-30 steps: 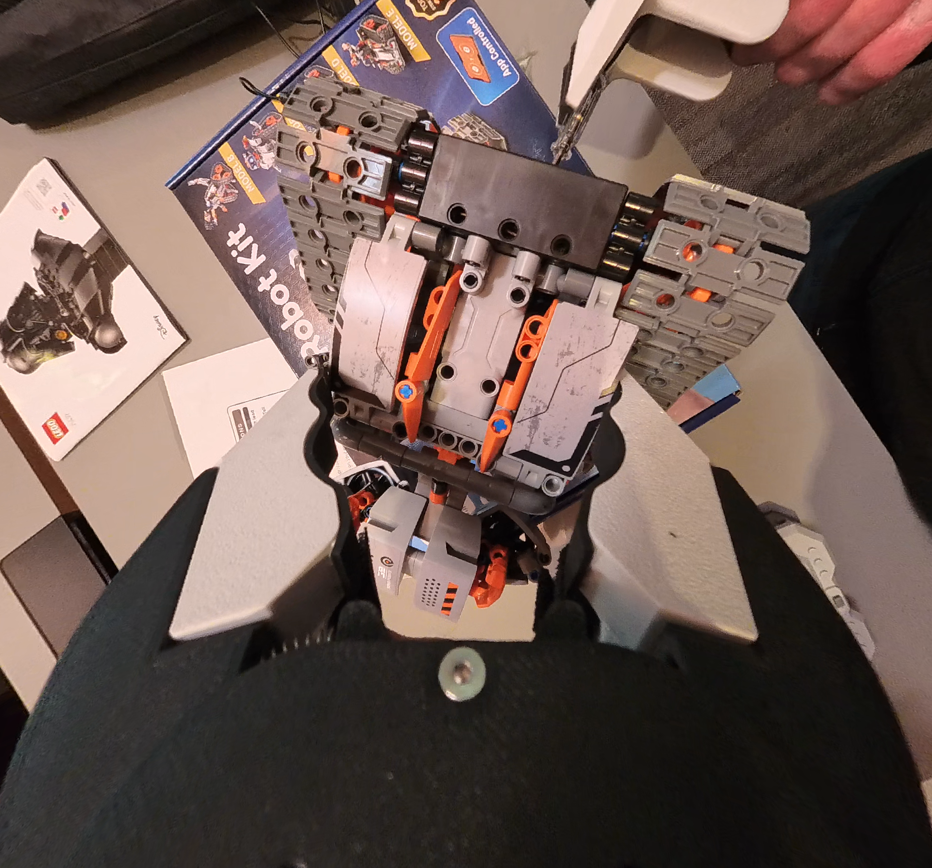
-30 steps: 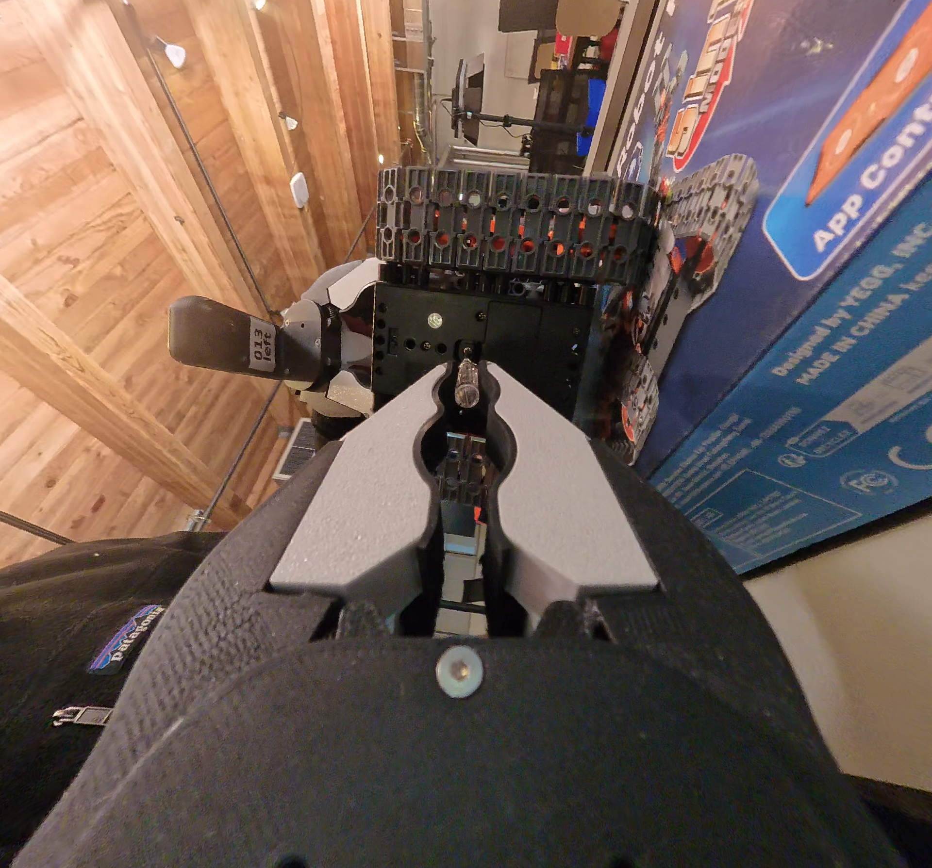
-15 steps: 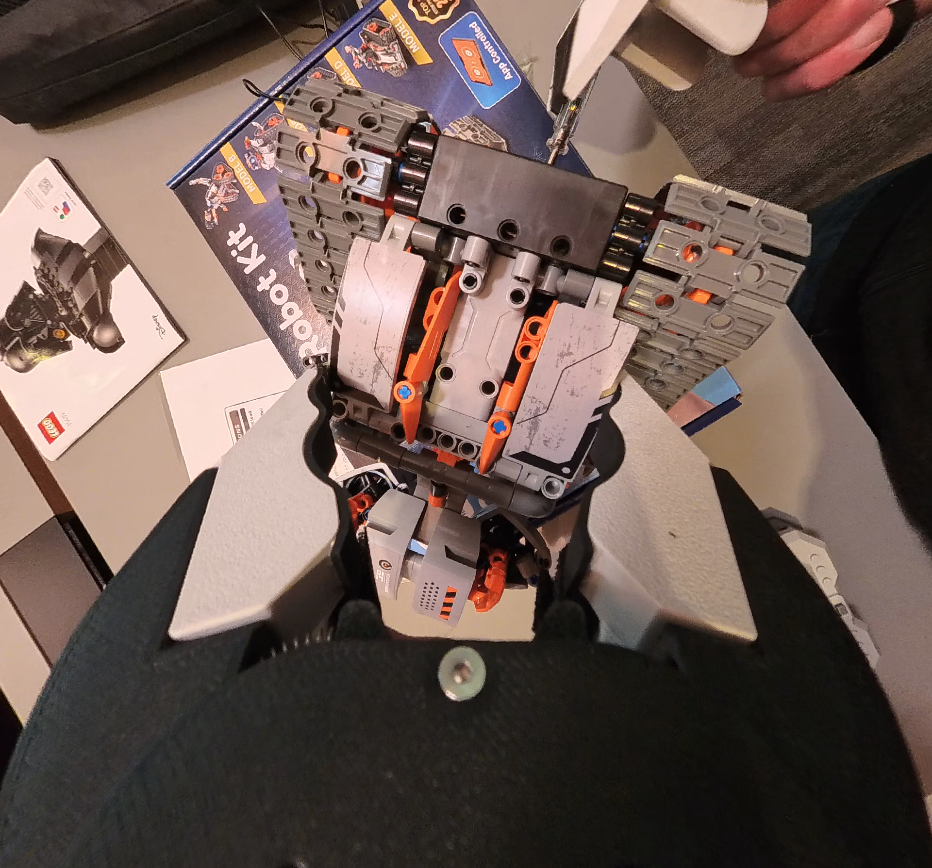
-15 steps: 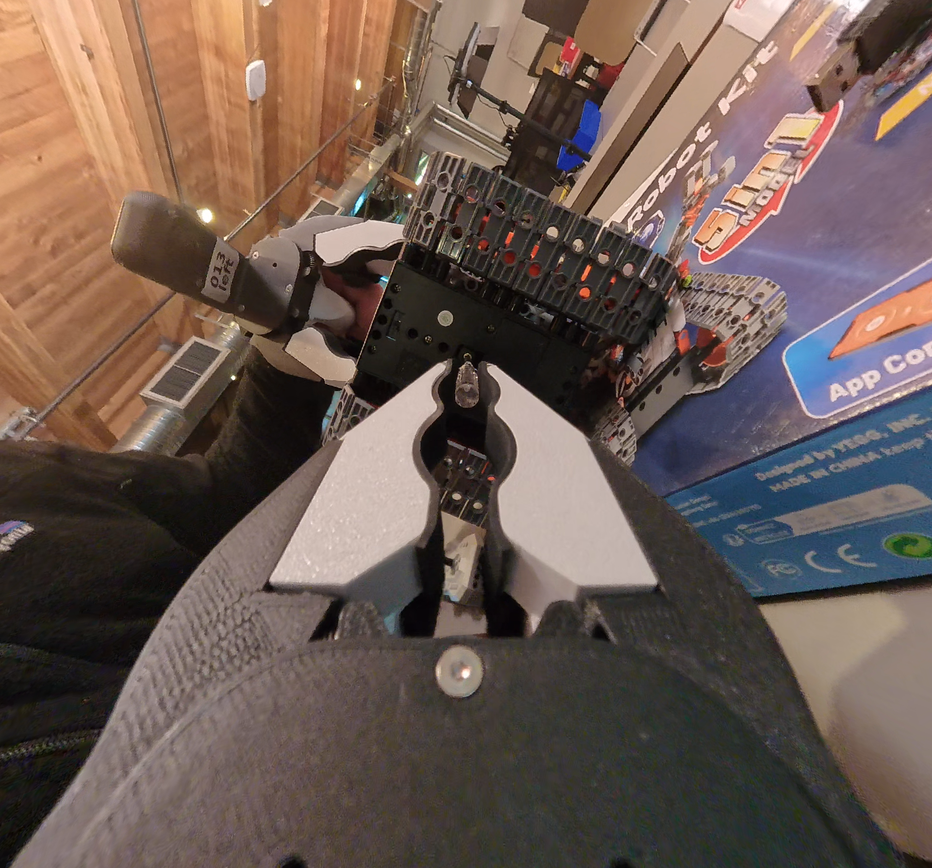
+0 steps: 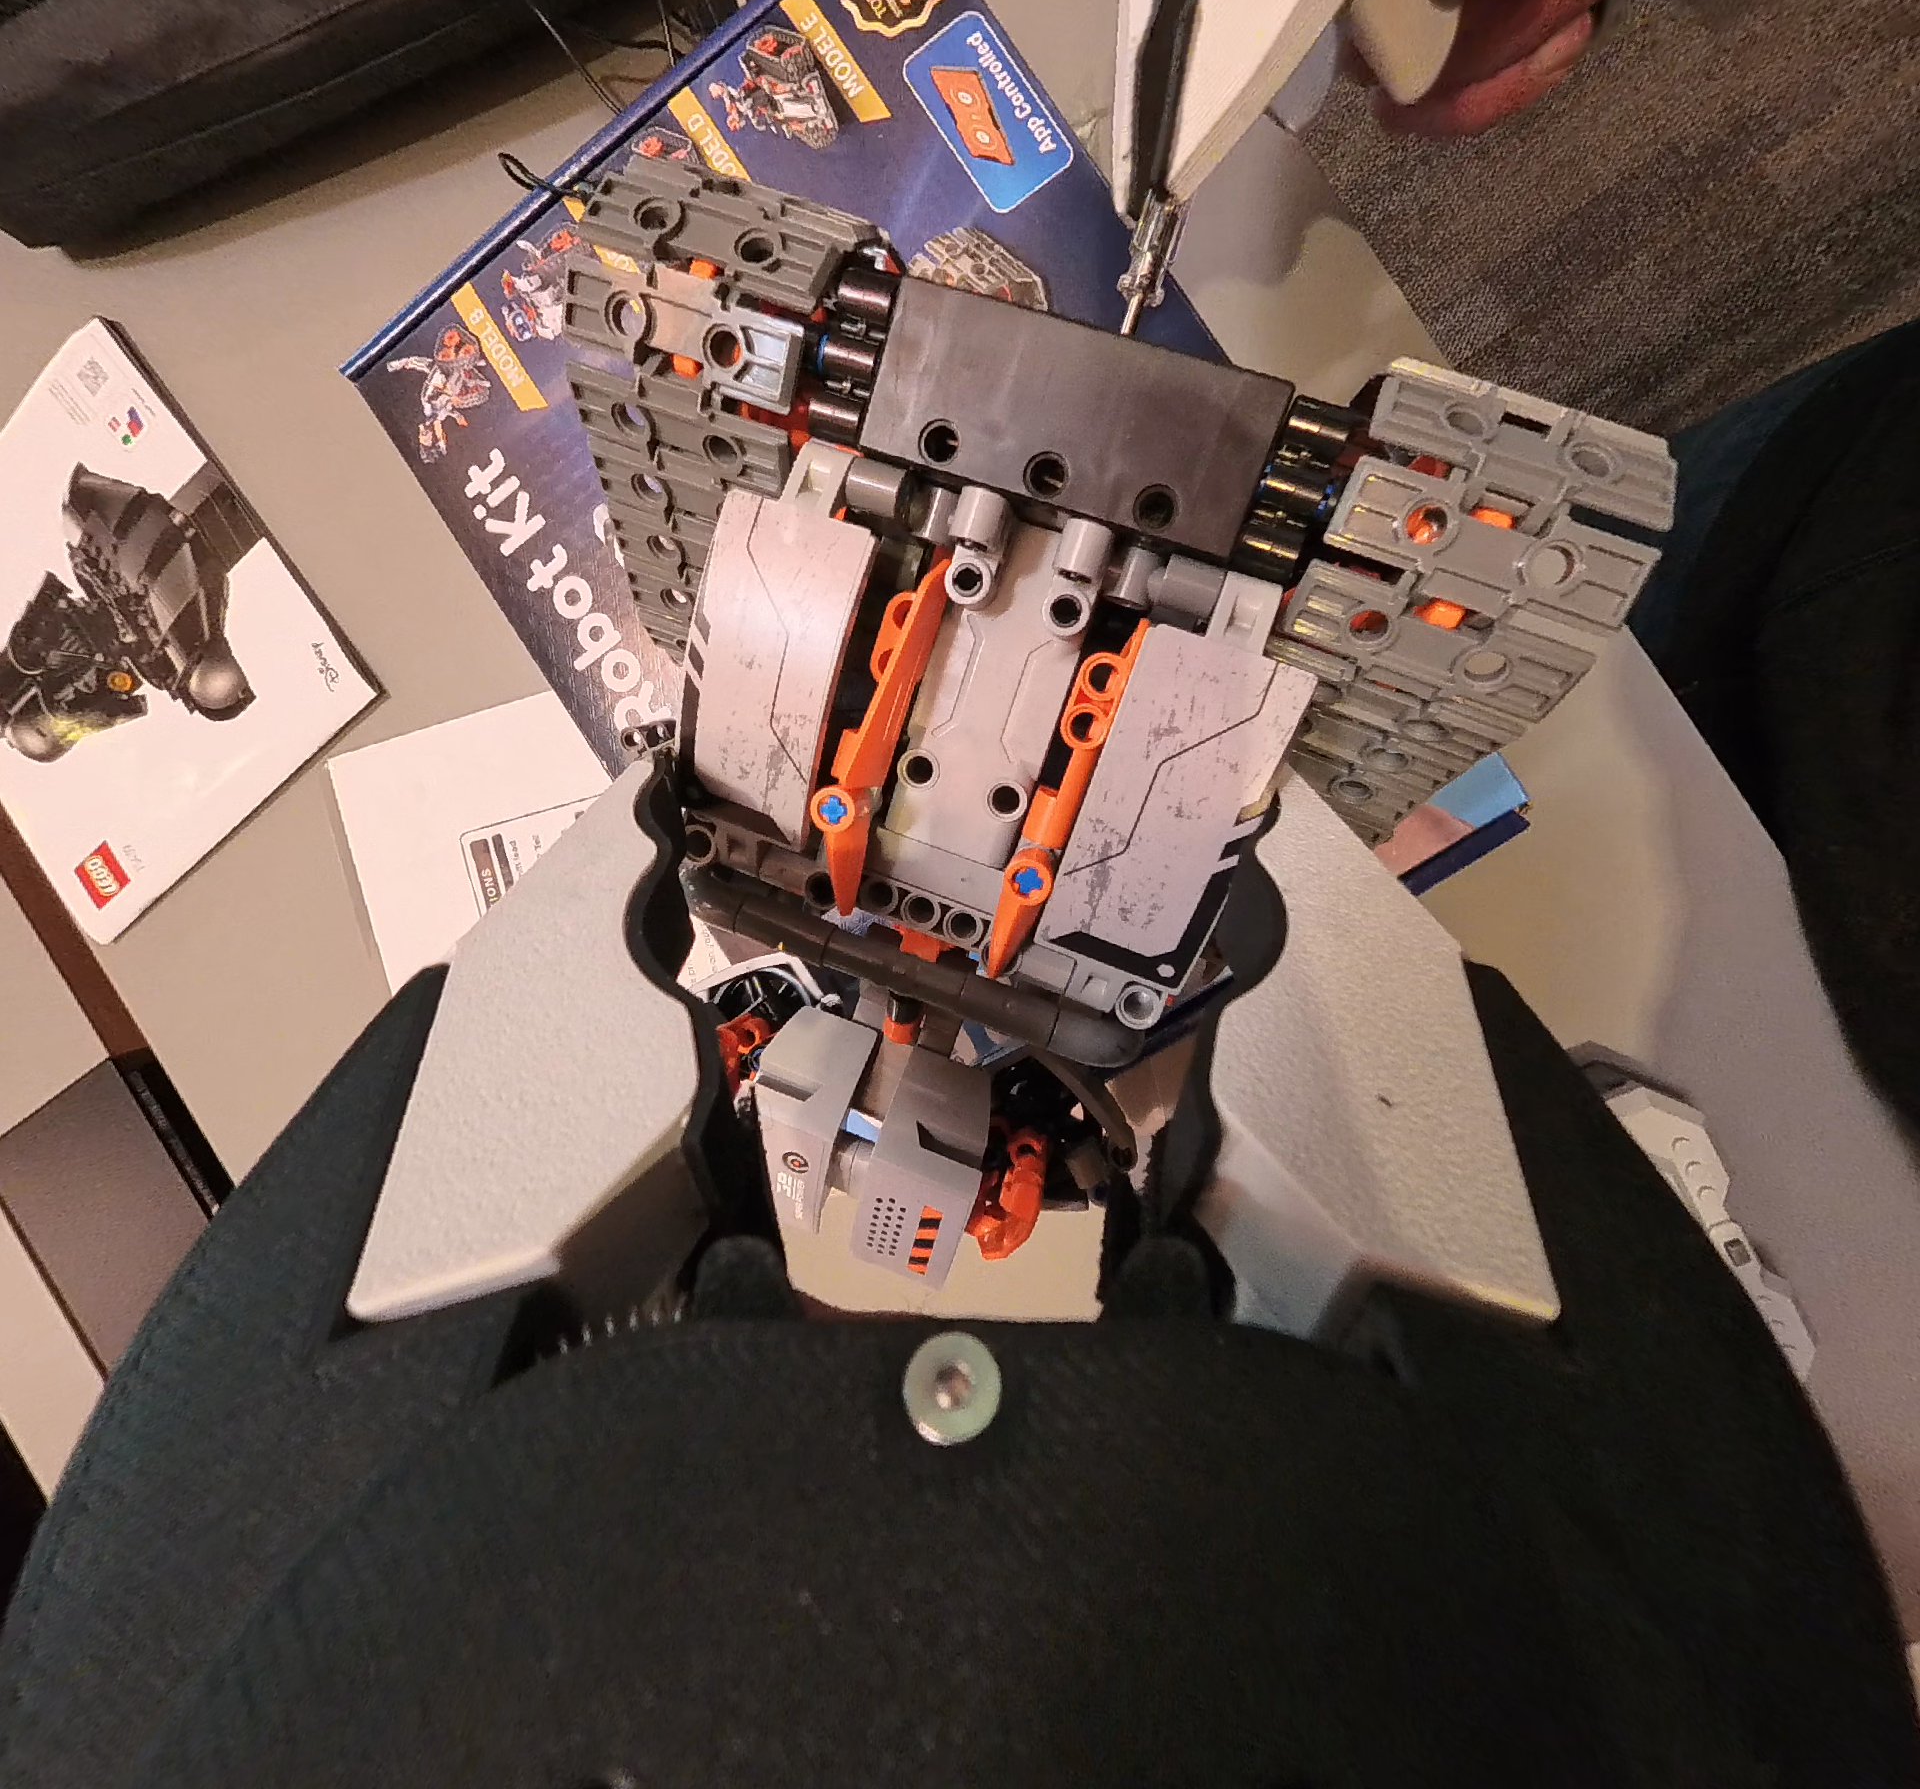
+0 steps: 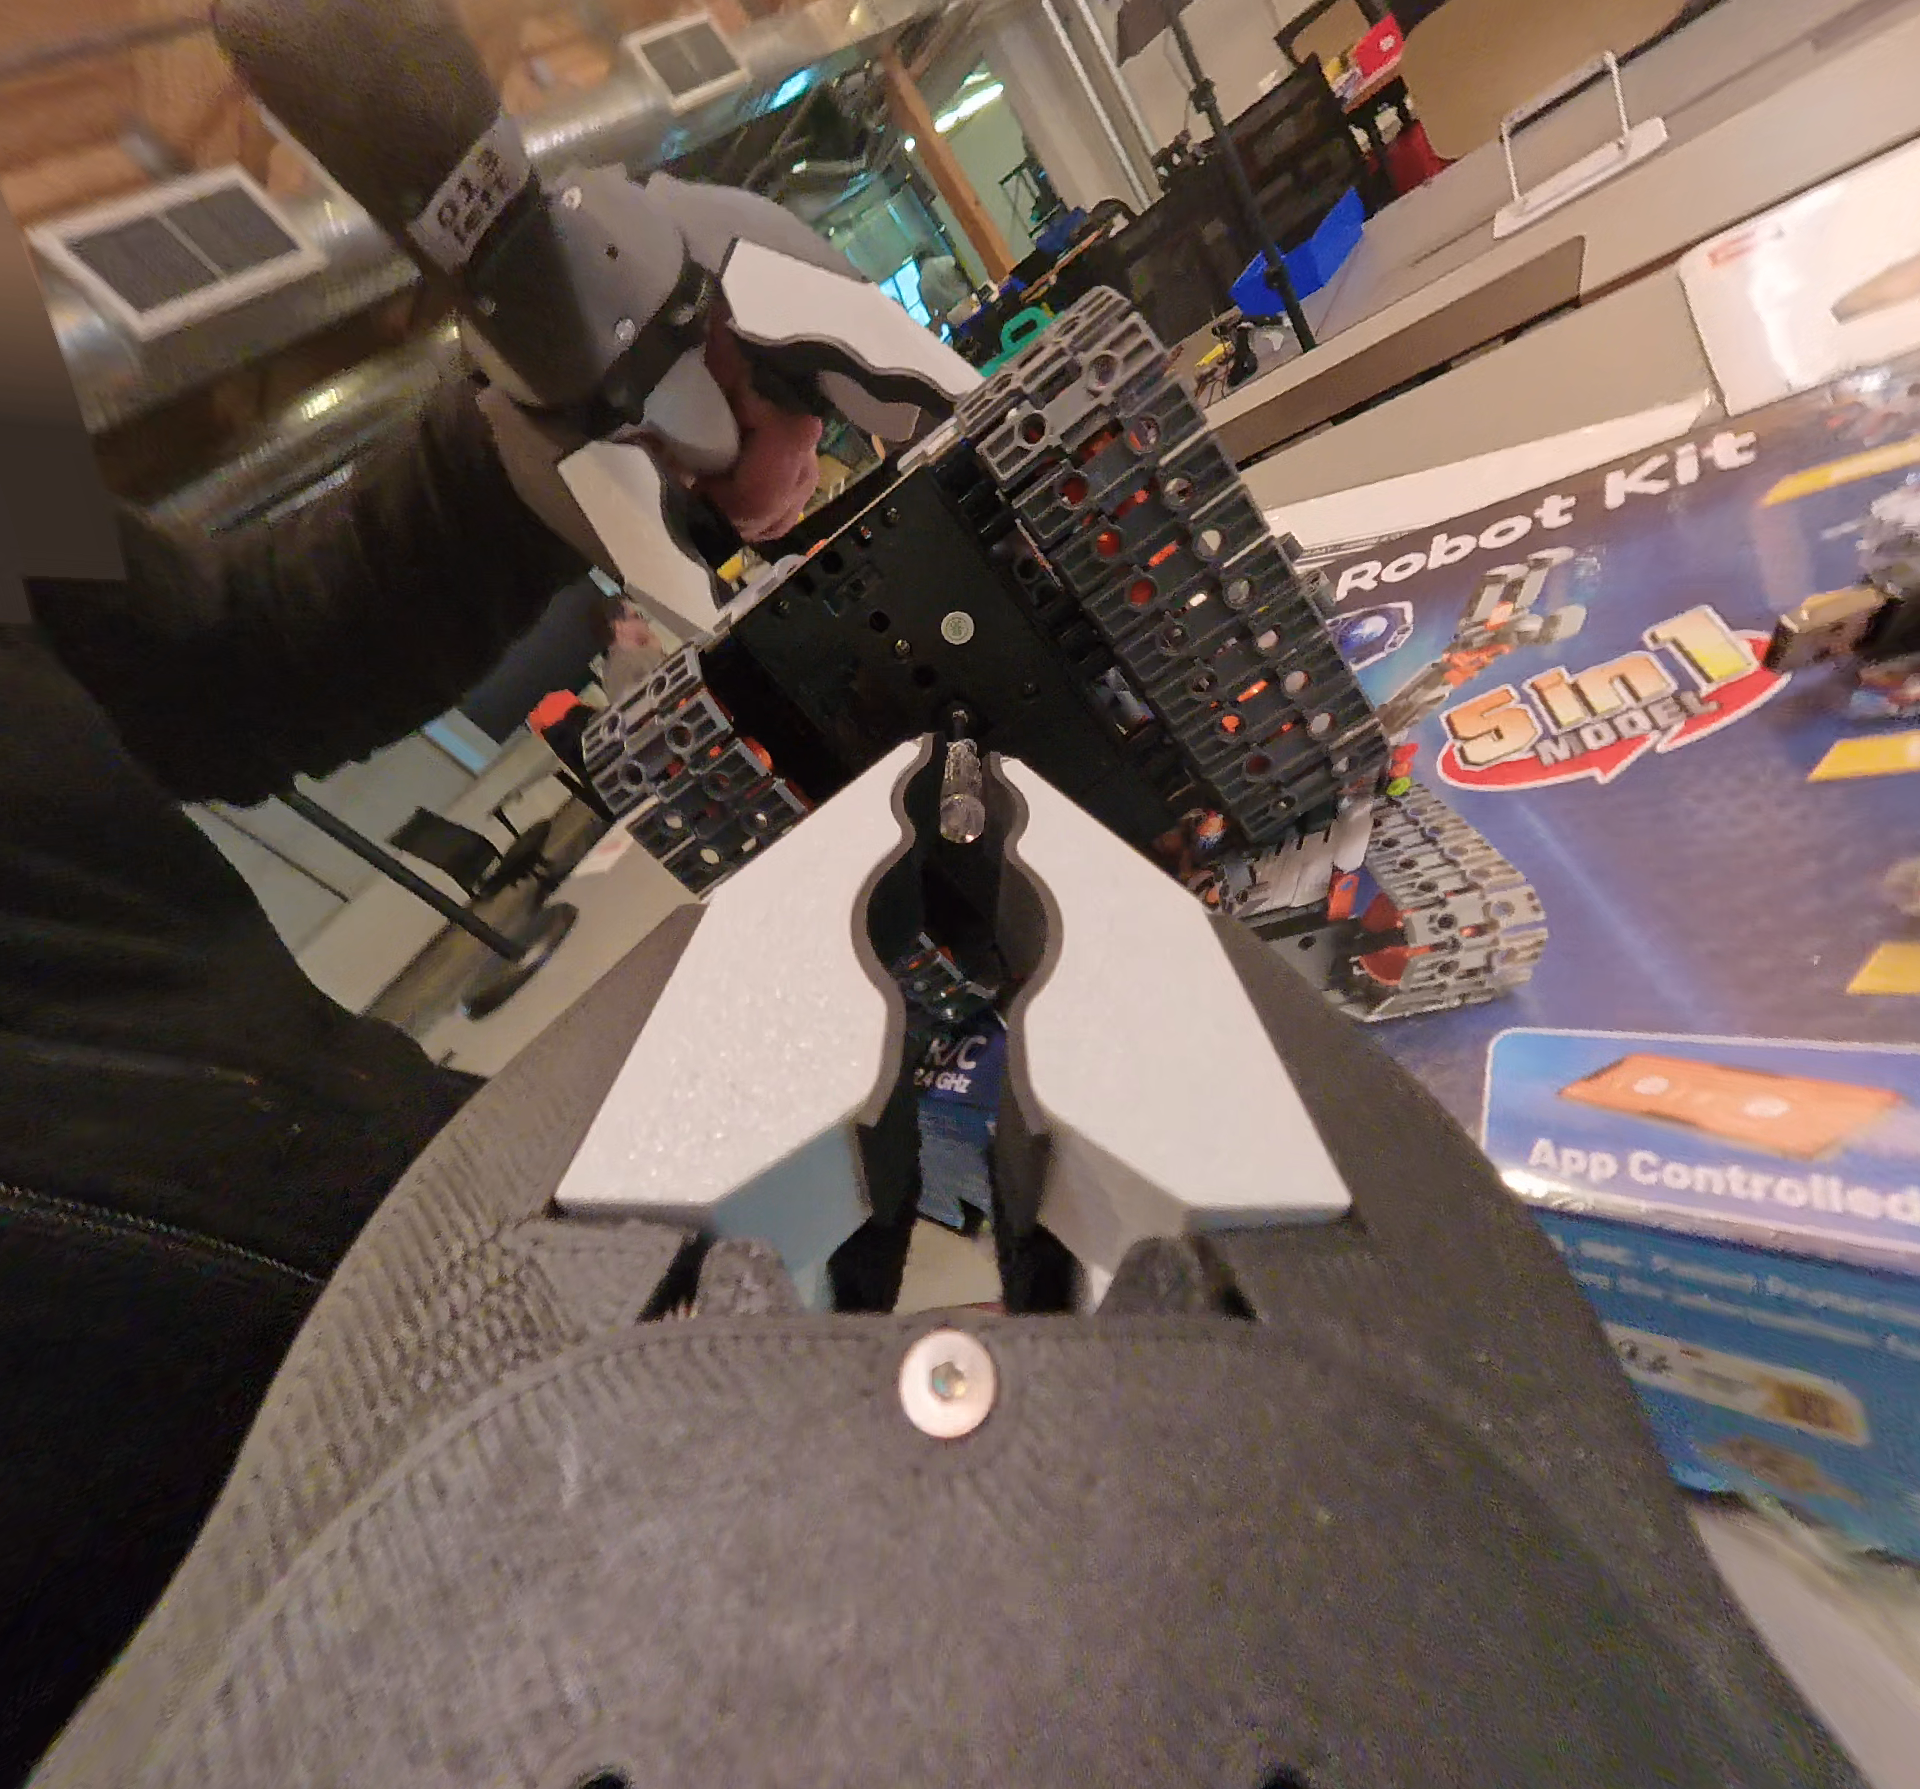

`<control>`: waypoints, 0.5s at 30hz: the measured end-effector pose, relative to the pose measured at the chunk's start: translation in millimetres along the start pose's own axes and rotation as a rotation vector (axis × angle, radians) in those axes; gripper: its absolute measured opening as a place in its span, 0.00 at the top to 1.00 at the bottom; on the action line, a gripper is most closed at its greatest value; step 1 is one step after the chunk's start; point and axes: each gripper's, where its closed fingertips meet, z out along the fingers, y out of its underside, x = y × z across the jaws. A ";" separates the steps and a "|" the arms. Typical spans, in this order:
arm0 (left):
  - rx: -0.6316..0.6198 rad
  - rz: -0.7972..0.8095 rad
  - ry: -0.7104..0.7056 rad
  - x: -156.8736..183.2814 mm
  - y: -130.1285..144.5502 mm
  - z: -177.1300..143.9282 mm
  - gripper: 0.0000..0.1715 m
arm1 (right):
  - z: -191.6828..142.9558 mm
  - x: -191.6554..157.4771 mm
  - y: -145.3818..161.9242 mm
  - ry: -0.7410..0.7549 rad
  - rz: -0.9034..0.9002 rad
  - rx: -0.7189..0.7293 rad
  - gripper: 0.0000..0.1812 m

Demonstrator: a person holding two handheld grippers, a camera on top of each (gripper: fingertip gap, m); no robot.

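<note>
We see the left tongs point(image 5: 961, 866) clamped about the tracked brick robot point(image 5: 1018, 659), held above the blue kit box point(image 5: 831, 108) on the tabletop point(image 5: 260, 856). The right tongs point(image 6: 958, 783) are closed on a small screwdriver point(image 6: 956, 789), its tip touching the robot's black underside block point(image 6: 883, 638). A white booklet point(image 5: 156, 617) lies left of the box.

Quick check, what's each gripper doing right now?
Left gripper: closed on the tracked robot model.
Right gripper: closed on a small screwdriver bit, tip at the model's black block.
</note>
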 end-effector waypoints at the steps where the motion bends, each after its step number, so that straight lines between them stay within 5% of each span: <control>1: 0.001 0.001 0.000 0.1 0.2 -0.1 0.41 | 0.2 -0.5 0.6 -0.006 -0.033 -0.012 0.98; 15: 0.003 -0.005 -0.004 0.9 0.2 -0.1 0.41 | 0.2 -3.5 3.6 -0.012 -0.327 -0.101 0.99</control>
